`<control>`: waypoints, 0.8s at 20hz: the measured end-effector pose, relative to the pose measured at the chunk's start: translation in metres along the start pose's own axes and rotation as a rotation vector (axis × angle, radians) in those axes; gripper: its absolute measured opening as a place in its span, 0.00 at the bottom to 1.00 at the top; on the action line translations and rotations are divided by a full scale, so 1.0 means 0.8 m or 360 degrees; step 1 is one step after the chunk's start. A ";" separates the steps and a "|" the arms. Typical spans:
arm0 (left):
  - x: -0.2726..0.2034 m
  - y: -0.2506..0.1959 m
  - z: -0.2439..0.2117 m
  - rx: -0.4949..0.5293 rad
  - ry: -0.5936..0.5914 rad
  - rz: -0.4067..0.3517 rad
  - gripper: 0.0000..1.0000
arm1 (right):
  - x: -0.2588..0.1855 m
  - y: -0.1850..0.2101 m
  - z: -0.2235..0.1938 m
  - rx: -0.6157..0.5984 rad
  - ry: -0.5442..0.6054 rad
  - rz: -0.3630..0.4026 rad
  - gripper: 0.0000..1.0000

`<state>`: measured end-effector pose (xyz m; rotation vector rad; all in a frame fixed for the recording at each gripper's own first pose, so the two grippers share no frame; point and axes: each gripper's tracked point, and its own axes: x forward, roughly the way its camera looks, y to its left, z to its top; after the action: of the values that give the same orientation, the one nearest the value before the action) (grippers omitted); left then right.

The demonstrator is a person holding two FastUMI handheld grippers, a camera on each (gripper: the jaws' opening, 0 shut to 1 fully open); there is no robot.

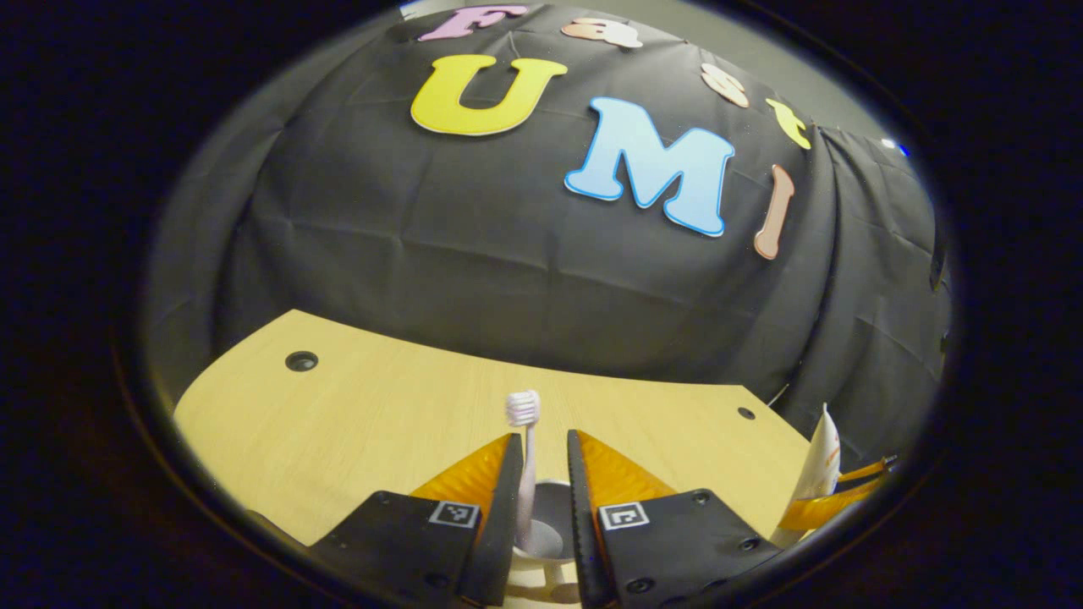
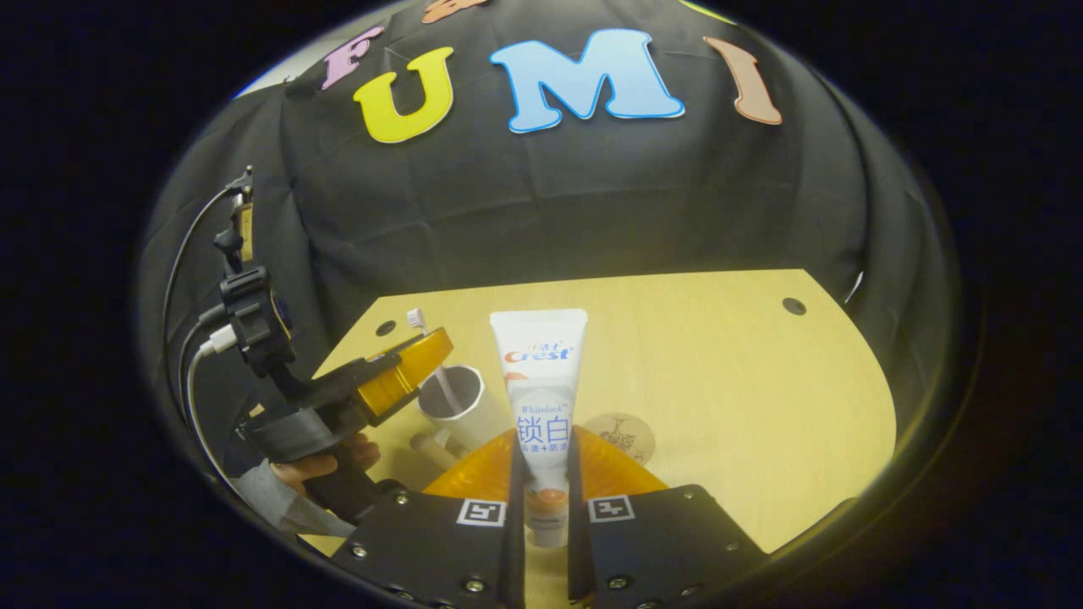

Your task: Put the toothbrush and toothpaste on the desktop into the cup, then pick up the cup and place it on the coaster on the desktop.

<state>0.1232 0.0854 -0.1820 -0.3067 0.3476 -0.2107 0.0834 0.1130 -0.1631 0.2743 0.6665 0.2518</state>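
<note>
While the left gripper (image 1: 541,461) stands released around the toothbrush (image 1: 525,440), the right gripper (image 2: 541,465) clasps the toothpaste (image 2: 541,397).

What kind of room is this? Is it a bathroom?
Probably not a bathroom: it looks like a small recording booth. A black cloth wall hangs behind a bare wooden desktop, and a toothpaste tube and cup are laid out like props.

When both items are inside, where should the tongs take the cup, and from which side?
Take the cup by its rim wall from above, on the side away from the leaning toothbrush. It stands upright and open; its handle sits low, near the table.
</note>
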 end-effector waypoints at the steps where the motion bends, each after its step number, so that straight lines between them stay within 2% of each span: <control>1: -0.003 0.000 -0.005 -0.0004 0.0016 0.0005 0.51 | 0.000 0.002 0.001 -0.0007 -0.0005 0.0008 0.21; 2: -0.007 0.000 -0.005 -0.0014 0.0021 -0.0001 0.58 | 0.003 0.006 0.005 -0.0016 -0.0012 0.0019 0.21; 4: -0.016 0.004 0.003 -0.0012 0.0001 0.0023 0.91 | 0.007 0.014 0.014 -0.0037 -0.0034 0.0039 0.21; 5: -0.019 0.005 0.007 -0.0002 -0.0011 0.0040 0.94 | 0.010 0.018 0.021 -0.0049 -0.0048 0.0046 0.21; 9: -0.044 0.018 0.023 0.0021 -0.0056 0.0081 0.93 | 0.027 0.041 0.050 -0.0086 -0.0119 0.0097 0.21; 16: -0.109 0.059 0.038 -0.0006 -0.0101 0.0220 0.94 | 0.067 0.095 0.085 -0.0143 -0.0266 0.0277 0.21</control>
<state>0.0613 0.1593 -0.1437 -0.2912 0.3048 -0.0642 0.1566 0.1894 -0.1172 0.2642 0.4650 0.4194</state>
